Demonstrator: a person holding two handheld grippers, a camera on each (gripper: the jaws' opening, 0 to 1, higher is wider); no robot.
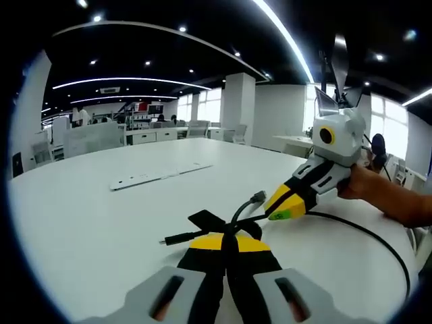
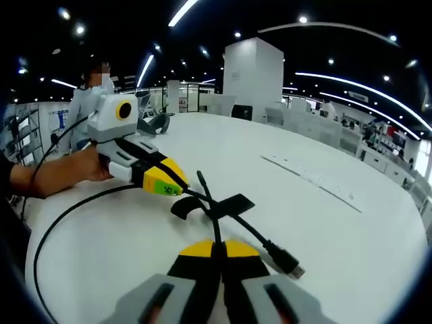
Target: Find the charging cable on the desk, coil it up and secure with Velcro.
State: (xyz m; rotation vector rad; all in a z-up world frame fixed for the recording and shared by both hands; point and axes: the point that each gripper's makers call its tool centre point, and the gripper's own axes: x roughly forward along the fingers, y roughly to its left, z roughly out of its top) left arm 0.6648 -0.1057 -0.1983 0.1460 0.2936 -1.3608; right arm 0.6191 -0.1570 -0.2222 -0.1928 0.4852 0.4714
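The cable (image 1: 364, 233) lies mostly loose on the white table (image 1: 88, 223), one long loop trailing toward the edge, so the coiling looks barely begun. Both grippers meet at the black Velcro strap (image 2: 226, 204), near the two plug ends. The left gripper (image 1: 226, 241) has its jaws closed on the cable by the strap; the right gripper (image 2: 217, 251) is pinched on the cable too. Winding and strapping are, I'd judge, all left to do

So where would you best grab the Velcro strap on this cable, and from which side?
Take the free flat tab of the Velcro strap, coming low from its open table side. It lies flat, sticking out sideways from the charging cable, away from both grippers' shut jaws.
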